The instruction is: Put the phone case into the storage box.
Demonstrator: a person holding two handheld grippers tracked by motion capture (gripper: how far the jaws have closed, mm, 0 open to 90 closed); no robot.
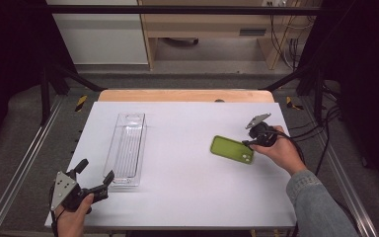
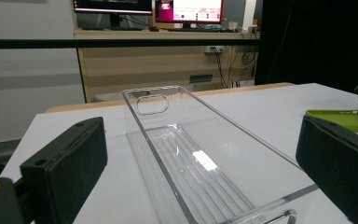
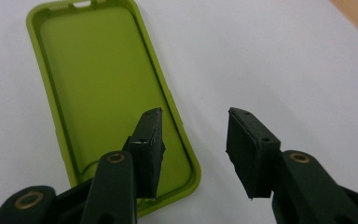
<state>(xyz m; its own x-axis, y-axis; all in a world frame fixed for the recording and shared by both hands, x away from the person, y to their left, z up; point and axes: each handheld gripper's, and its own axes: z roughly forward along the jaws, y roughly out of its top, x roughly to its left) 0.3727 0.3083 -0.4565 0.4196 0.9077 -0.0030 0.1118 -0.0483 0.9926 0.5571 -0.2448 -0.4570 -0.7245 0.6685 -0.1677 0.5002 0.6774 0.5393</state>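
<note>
Your right gripper (image 3: 193, 154), jaws parted, straddles the long right rim of the green case (image 3: 107, 93) lying near the table's (image 1: 187, 197) right edge, its length running away from your fingers.

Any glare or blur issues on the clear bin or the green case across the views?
Left gripper view: clear bin sharp, one bright glint on its floor, near jaws soft. Right gripper view: green case slightly soft, no glare. High view: table evenly lit, surroundings dark.

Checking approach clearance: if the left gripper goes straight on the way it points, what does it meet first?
Probably the clear plastic bin: the left gripper points along it with open jaws, the bin's near end between them. Depth to that near wall is hard to judge.
</note>
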